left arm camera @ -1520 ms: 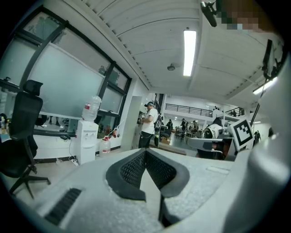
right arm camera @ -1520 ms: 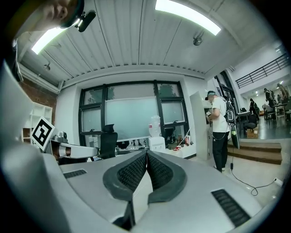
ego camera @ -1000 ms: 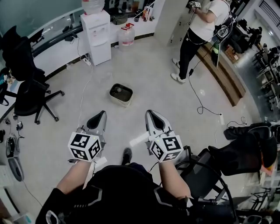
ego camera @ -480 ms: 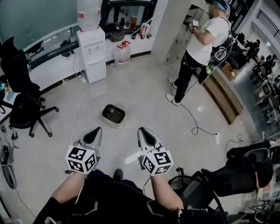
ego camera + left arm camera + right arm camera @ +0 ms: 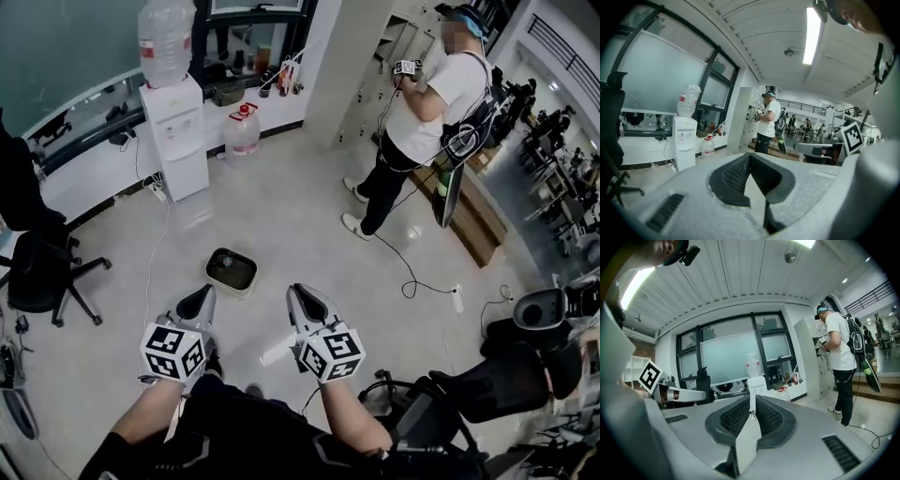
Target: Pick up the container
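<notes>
The container [image 5: 232,270], a small cream tub with a dark inside, sits on the pale floor in the head view, just ahead of the left gripper's tip. My left gripper [image 5: 202,298] is held out level and shut, with nothing between its jaws; in its own view the jaws [image 5: 750,156] meet at the tip. Beside it my right gripper [image 5: 302,298] is also shut and empty, its pads closed together [image 5: 751,399]. The container is hidden in both gripper views.
A water dispenser [image 5: 172,131] and a water jug [image 5: 242,131] stand at the far wall. An office chair [image 5: 37,262] is at the left. A standing person [image 5: 422,112] is far right, with a cable [image 5: 412,272] trailing on the floor. Another black chair [image 5: 506,366] is near right.
The whole scene has slid toward me: the container now lies much closer to the two gripper tips. Both grippers stayed shut and side by side.
</notes>
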A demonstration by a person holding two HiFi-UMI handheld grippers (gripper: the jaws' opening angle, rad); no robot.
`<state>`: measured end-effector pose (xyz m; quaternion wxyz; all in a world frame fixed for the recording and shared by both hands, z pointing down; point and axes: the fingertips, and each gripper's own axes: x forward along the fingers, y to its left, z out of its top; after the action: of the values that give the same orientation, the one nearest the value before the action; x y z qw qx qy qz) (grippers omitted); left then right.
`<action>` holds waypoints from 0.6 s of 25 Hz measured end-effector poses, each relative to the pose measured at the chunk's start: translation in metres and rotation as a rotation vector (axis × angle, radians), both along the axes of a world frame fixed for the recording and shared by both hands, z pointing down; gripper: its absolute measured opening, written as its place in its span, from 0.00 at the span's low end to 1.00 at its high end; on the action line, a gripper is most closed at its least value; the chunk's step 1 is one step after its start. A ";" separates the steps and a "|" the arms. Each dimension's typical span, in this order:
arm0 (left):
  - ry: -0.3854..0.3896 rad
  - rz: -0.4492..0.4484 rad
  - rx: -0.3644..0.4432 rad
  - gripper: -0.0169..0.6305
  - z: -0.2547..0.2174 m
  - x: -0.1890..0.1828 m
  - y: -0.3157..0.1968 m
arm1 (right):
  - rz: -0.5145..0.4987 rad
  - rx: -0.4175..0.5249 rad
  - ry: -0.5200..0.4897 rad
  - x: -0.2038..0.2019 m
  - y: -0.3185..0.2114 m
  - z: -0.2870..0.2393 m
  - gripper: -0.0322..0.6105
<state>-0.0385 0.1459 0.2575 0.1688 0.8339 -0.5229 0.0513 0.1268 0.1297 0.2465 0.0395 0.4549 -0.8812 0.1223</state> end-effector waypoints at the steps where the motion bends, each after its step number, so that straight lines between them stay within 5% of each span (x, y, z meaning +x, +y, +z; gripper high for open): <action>1: 0.002 0.004 -0.001 0.03 0.001 -0.004 -0.009 | 0.008 0.003 0.004 -0.003 -0.007 0.000 0.06; 15: 0.027 0.052 -0.006 0.03 0.002 -0.069 -0.114 | 0.059 -0.018 0.006 -0.058 -0.095 0.001 0.06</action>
<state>-0.1071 0.0317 0.2593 0.1771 0.8474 -0.4985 0.0460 0.0692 0.0344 0.2474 0.0427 0.4809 -0.8661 0.1298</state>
